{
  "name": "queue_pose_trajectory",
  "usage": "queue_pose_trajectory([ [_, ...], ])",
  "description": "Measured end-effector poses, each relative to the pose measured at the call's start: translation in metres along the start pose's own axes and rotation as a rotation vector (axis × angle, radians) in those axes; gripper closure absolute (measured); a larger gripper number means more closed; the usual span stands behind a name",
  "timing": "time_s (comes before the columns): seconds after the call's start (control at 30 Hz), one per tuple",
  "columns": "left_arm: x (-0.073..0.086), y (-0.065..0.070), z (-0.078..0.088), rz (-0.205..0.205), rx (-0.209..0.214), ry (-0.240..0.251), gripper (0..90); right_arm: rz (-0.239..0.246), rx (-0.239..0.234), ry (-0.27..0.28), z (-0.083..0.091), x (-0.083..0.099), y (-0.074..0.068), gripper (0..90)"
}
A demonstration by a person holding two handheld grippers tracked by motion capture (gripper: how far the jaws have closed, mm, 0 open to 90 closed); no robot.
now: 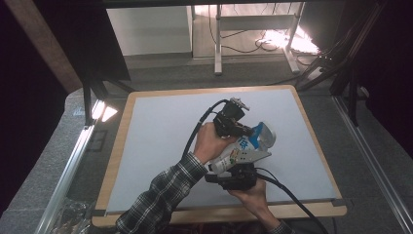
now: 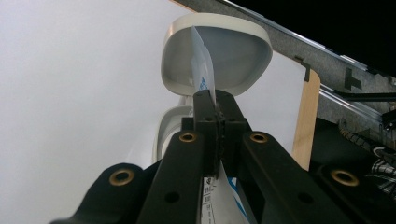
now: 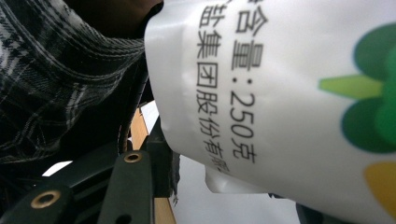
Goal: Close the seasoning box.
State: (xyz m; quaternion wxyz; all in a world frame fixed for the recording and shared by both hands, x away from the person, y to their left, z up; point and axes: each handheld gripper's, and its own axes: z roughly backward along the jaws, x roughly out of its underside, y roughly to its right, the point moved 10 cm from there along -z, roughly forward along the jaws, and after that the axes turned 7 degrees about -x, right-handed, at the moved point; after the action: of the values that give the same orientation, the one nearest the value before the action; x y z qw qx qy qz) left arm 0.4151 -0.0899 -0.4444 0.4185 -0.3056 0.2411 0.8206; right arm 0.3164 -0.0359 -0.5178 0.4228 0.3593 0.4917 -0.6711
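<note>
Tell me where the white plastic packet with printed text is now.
In the high view, the white plastic packet is right of the mat's centre, held between both hand-held grippers, tilted over the white rounded bowl.

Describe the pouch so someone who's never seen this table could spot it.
On the pale mat covering the wooden table, look right of centre, where both hands meet. The pouch hangs between the two hand-held grippers: white plastic with blue print and black Chinese text, beside a plain white bowl.
</note>
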Motion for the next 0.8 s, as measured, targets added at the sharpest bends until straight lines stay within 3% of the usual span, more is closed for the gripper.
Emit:
queue_pose_trajectory([
  [0.8,-0.002,-0.0004,-0.0006,0.0,0.0,-0.012,89.1,-0.008,-0.006,0.014,-0.0004,-0.0035,0.0004,54.5],
])
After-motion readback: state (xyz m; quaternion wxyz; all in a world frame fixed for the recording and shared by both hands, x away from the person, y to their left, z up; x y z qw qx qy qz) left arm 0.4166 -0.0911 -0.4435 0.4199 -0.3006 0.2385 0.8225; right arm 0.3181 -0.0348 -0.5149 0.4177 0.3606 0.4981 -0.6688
